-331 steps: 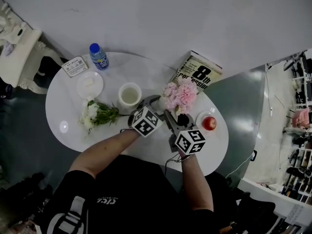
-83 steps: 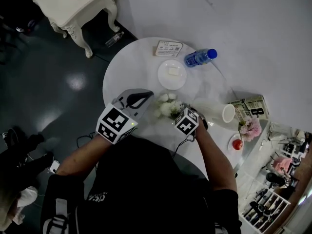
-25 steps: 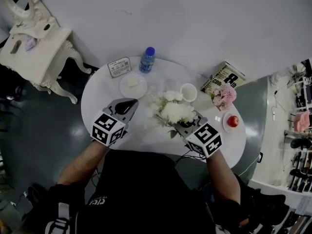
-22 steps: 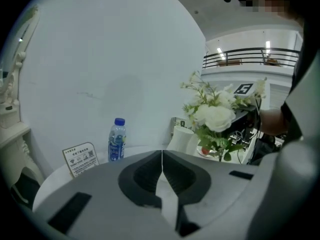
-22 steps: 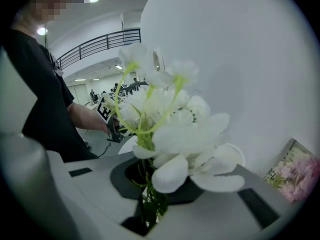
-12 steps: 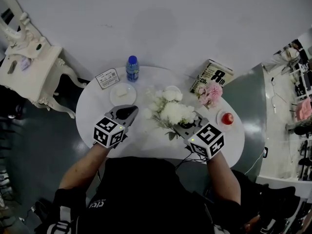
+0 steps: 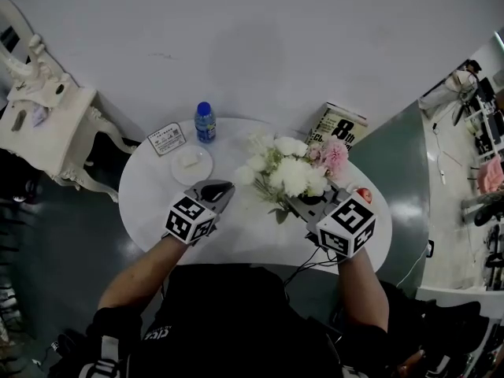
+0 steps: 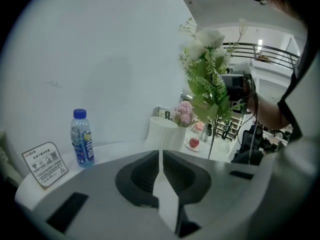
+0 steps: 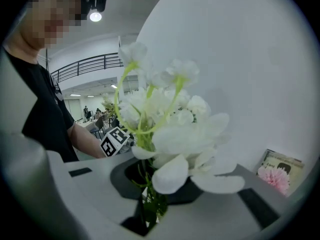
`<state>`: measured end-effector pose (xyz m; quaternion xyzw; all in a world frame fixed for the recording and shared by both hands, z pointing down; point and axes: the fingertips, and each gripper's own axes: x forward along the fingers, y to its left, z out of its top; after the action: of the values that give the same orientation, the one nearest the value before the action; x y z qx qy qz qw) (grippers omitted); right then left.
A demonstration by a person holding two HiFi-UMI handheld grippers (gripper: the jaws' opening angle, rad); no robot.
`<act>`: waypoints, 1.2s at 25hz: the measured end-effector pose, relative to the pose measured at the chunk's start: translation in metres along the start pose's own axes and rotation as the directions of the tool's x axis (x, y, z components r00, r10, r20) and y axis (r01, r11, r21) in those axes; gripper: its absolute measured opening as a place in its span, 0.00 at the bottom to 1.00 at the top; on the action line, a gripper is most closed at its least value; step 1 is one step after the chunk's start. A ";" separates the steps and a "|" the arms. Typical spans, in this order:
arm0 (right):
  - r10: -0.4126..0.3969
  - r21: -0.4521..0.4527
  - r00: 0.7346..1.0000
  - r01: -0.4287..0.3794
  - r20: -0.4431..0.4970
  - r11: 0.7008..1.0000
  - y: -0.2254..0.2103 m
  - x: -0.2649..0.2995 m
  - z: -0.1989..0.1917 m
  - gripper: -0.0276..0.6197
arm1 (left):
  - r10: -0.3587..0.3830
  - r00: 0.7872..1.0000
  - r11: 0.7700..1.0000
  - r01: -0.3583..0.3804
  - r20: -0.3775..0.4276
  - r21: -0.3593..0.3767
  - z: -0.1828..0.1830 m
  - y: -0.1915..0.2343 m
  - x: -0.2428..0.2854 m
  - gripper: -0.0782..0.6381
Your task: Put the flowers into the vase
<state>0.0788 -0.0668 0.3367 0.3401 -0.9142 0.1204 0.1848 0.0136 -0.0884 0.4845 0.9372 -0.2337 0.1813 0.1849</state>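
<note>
My right gripper [image 7: 298, 203] is shut on the green stems of a white flower bunch [image 7: 287, 172] and holds it upright above the table's middle. In the right gripper view the blooms [image 9: 175, 129] fill the frame above my right gripper [image 9: 147, 204]. The white vase [image 8: 165, 133] stands upright behind the bunch [image 8: 207, 79] in the left gripper view; in the head view the blooms hide it. My left gripper [image 7: 223, 186] is shut and empty, to the left of the bunch. A pink flower bunch [image 7: 333, 154] lies by the book.
On the round white table [image 7: 150, 211] are a blue-capped bottle [image 7: 205, 123], a small card [image 7: 165, 138] and a white plate [image 7: 191, 164] at the back left. A book [image 7: 337, 124] and a red apple [image 7: 364, 194] are at the right. A white side table [image 7: 47, 124] stands far left.
My right gripper has lifted the white bunch higher and further back. My left gripper has slid right, closer to the bunch. Both stay shut.
</note>
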 end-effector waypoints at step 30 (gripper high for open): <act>-0.082 -0.046 0.960 0.098 0.267 0.994 -0.053 -0.026 0.130 0.15 | -0.028 0.997 0.997 0.033 -0.073 0.072 0.008 0.003 0.070 0.45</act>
<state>0.0991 -0.1362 0.2132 0.3886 -0.9174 0.0384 0.0762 0.0721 -0.1200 0.5087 0.9397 -0.2056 0.2204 0.1615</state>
